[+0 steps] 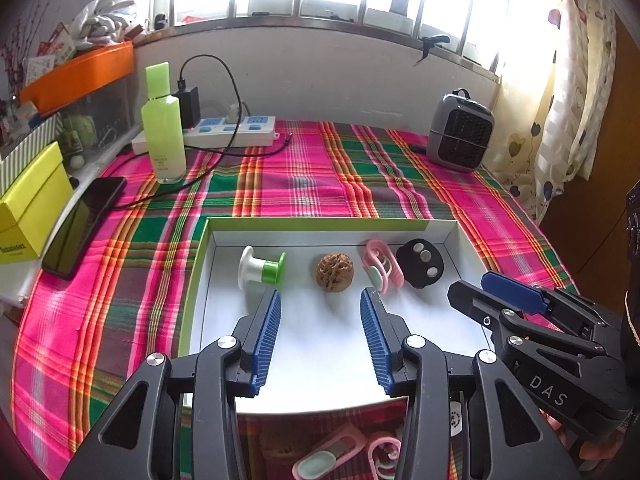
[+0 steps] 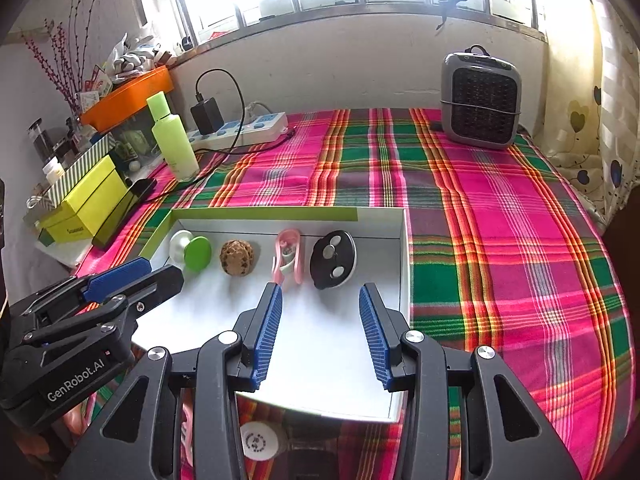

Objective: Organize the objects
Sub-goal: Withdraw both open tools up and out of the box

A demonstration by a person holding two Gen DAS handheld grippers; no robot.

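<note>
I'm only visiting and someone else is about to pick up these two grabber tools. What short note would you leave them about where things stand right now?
Left gripper: open, holding nothing, over the white tray.
Right gripper: open, empty, over the same tray.
In the tray, lined up along its far wall, left to right: white-and-green spool-shaped piece, walnut, pink clip, black disc with silver dots.
Done: those four are placed.
Left: more small items, a pink one and a white round one among them, seem to lie on the plaid cloth in front of the tray, mostly hidden behind the grippers.
</note>
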